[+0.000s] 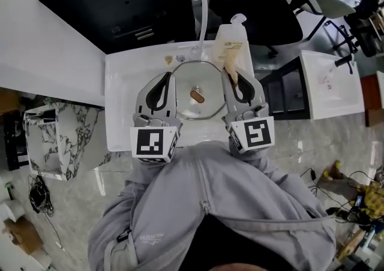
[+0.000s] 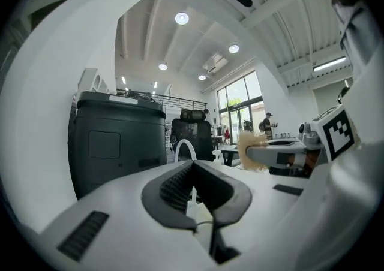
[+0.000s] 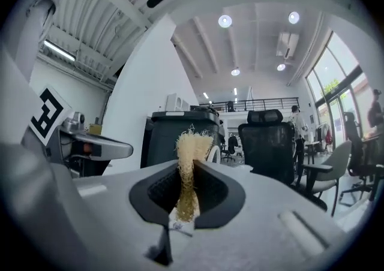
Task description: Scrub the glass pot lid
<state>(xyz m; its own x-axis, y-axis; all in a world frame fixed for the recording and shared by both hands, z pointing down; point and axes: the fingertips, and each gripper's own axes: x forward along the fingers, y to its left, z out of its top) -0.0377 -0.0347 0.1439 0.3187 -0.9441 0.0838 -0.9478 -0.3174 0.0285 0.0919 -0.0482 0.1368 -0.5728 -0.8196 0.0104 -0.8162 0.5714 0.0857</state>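
A grey hoodie [image 1: 204, 204] fills the bottom of the head view, and just above it sit the two marker cubes. The left gripper [image 1: 163, 79] has its fingers [image 2: 174, 187] brought fully together; the dark ribbed pads meet at the tips with nothing between them. The right gripper [image 1: 235, 79] is clamped on a tan fibrous scrubber [image 3: 191, 144], which stands upright between the pads, its frayed top sticking out past the fingertips. Both grippers point level, side by side and apart. The glass lid [image 1: 198, 78] lies flat in the white sink [image 1: 120, 84], knob up, and in the head view it shows between the two grippers. A curved tap [image 1: 203, 6] rises behind the sink, with a pale pump bottle [image 1: 235, 35] at its right
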